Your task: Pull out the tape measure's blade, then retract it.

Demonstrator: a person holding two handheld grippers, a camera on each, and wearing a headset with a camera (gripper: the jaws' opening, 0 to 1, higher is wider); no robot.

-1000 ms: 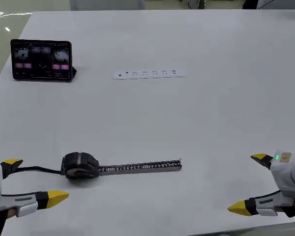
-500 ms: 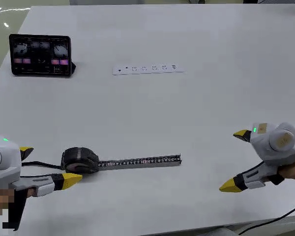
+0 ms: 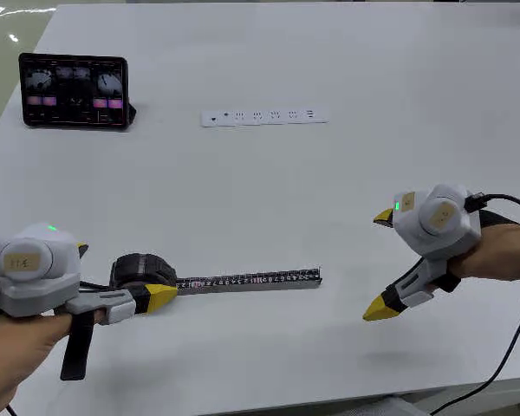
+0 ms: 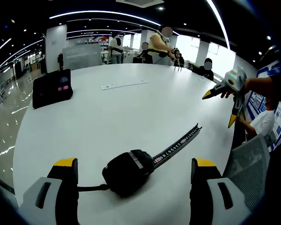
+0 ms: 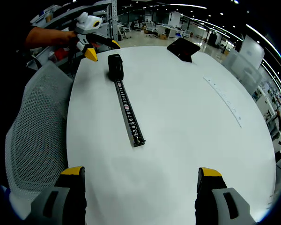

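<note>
The tape measure (image 3: 143, 279) lay at the lower left of the head view on the white table (image 3: 269, 199). Its blade (image 3: 251, 280) was drawn out flat toward frame right. The blade (image 5: 129, 112) carried printed graduations and numerals, with red marks part-way along; the digits were too small to read with certainty. A black strap (image 4: 89, 188) ran from the case toward the frame bottom.

The left gripper (image 3: 121, 274) had its jaws spread wide. The case (image 4: 129, 171) sat between them with a gap on each side, and they gripped nothing.

The right gripper (image 3: 380, 263), at the right of the frame and well apart from the blade tip, was also spread wide and held nothing.

A power strip (image 3: 264, 116) and a tablet (image 3: 73, 90) stood toward the upper left; no writing on them was legible.
</note>
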